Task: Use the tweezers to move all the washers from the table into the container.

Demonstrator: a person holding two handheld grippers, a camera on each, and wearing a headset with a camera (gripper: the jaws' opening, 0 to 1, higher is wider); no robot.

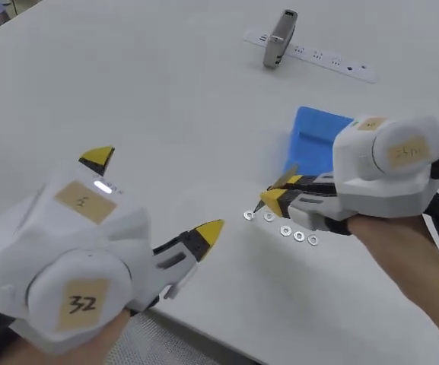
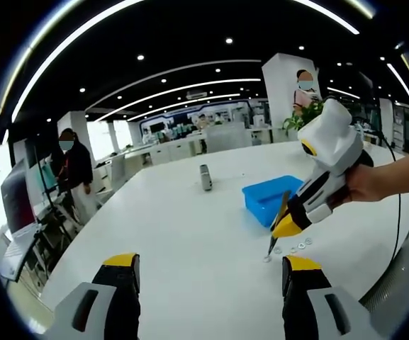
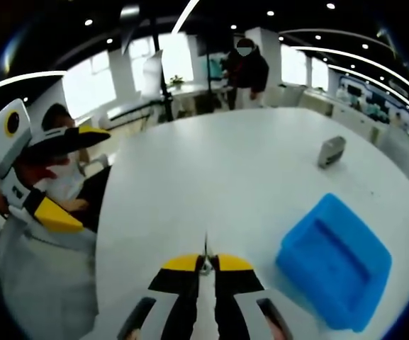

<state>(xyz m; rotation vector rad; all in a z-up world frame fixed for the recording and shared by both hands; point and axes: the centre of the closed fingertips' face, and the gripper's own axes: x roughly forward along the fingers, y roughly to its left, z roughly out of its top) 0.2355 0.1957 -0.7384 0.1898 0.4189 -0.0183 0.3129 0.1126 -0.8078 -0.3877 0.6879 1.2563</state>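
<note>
Washers: five, flat in a short row on the table, just below the tips of the right tongs. Mere specks in the left gripper view, hard to count there.

Right tongs: clamped on the tweezers, jaws nearly together, thin blades poking out ahead. In the left gripper view, tweezers pointing down at the end of the row nearest the left tongs; cannot tell whether touching or pinching a washer. Hardly made out in the head view, lost against the dark jaws.

Container: blue, just beyond the right tongs, one side hidden behind their white body.

Left tongs: spread wide, holding nothing, well apart from the washers, tips aimed toward the right tongs.

Strip with a grey device on it: far beyond both tongs.
</note>
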